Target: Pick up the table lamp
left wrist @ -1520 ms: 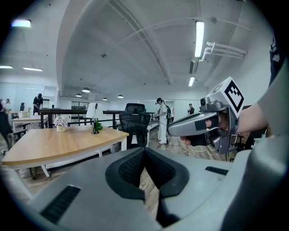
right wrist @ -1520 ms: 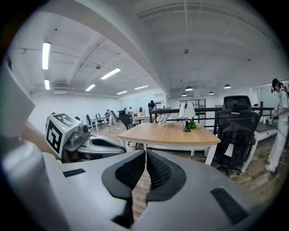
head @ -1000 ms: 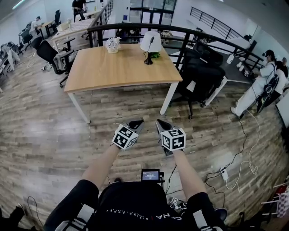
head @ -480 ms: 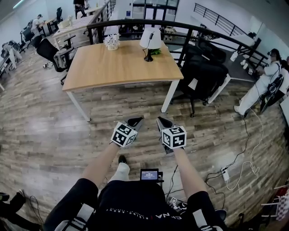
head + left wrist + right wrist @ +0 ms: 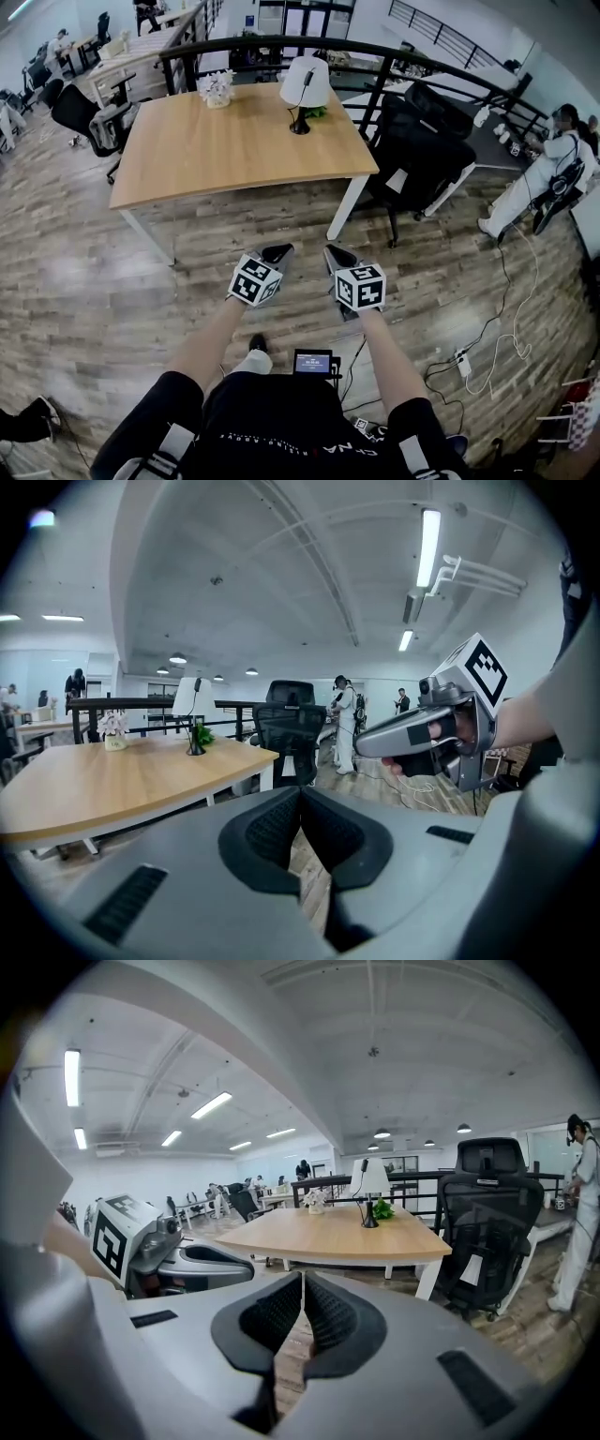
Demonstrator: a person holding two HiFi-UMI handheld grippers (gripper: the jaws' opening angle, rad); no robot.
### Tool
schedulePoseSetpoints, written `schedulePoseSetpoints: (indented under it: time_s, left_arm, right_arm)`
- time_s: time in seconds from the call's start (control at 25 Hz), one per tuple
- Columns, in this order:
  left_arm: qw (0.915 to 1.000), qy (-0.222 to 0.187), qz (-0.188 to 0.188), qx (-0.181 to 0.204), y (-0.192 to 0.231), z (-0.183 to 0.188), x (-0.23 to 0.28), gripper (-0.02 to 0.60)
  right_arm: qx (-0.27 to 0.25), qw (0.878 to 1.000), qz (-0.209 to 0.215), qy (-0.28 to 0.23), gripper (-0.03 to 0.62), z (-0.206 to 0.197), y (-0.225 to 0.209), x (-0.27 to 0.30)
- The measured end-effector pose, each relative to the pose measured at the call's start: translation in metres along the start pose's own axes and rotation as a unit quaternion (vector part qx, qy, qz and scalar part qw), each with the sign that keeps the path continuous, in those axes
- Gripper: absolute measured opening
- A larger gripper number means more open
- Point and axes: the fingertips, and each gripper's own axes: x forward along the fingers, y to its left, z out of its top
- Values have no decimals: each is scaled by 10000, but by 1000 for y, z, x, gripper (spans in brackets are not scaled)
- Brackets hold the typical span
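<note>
The table lamp [image 5: 307, 82], with a white shade on a thin black stem and round black base, stands at the far side of a wooden table [image 5: 225, 150]. It also shows small and far off as the lamp [image 5: 191, 700] in the left gripper view and the lamp [image 5: 371, 1180] in the right gripper view. My left gripper [image 5: 278, 252] and right gripper [image 5: 337, 254] hang side by side over the wood floor, well short of the table's near edge. Both are shut with nothing between the pads, as seen at the left gripper [image 5: 300, 795] and the right gripper [image 5: 302, 1284].
A white pot of flowers [image 5: 216, 88] and a small green plant [image 5: 322, 112] share the table's far side. A black office chair [image 5: 419, 150] stands just right of the table and a black railing [image 5: 281, 45] runs behind it. A person [image 5: 548, 167] stands at right, with cables [image 5: 487, 352] on the floor.
Both grippers and the view have moved forward toward the table, which now looks nearer and larger. The jaws stay shut and keep their side-by-side spacing.
</note>
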Motion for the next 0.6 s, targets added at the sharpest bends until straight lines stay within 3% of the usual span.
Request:
schedulePoseSetpoints:
  time_s: [0.6]
  left_arm:
    - [9994, 50, -341, 39, 149, 23, 51, 20]
  right_arm:
    - [267, 9989, -392, 37, 35, 64, -26, 133]
